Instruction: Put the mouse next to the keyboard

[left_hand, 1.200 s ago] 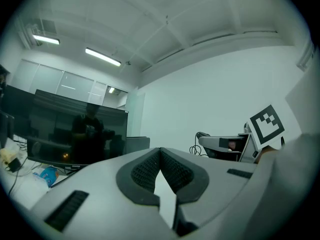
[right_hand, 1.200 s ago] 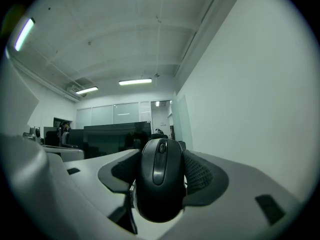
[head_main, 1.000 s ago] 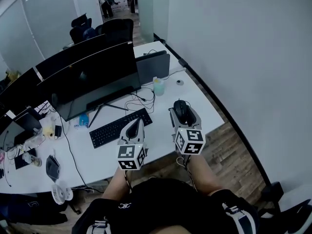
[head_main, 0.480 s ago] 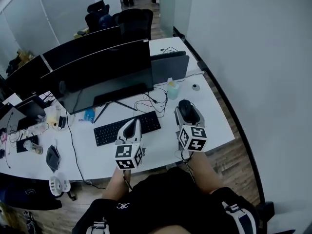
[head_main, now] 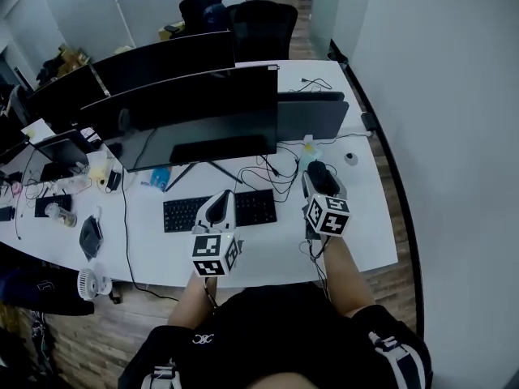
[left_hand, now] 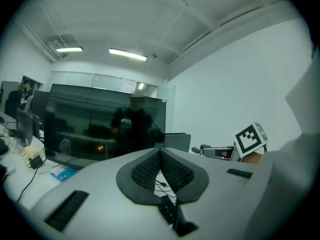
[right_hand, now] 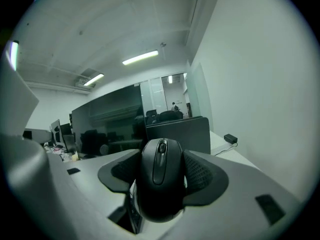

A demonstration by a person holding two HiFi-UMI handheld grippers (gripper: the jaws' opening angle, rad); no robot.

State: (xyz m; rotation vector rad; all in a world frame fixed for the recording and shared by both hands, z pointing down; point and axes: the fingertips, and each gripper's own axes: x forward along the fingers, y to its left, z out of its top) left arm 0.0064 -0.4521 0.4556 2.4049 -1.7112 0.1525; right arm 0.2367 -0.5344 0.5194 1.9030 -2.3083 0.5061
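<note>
My right claw (head_main: 324, 186) is clenched on the black mouse (head_main: 320, 174). In the right gripper view the two dark pads press its flanks, and the mouse (right_hand: 160, 179) sits nose forward with its scroll wheel facing up, filling the gap between the jaws. From the head view the mouse hangs over the white surface (head_main: 268, 254), just off the right end of the black keyboard (head_main: 182, 214) and near the tangle of cables (head_main: 272, 168) that trails from the monitor (head_main: 203, 112). I cannot tell whether the mouse touches the surface.

My left claw (head_main: 219, 209) holds nothing. In the left gripper view its jaws meet along their ribbed pads with no gap at the tips (left_hand: 161, 171). From the head view it sits over the middle of the keyboard, hiding part of the keys. The keyboard lies flat in front of the monitor stand, its long side along the near edge of the surface. Both marker cubes face up towards the head camera.
</note>
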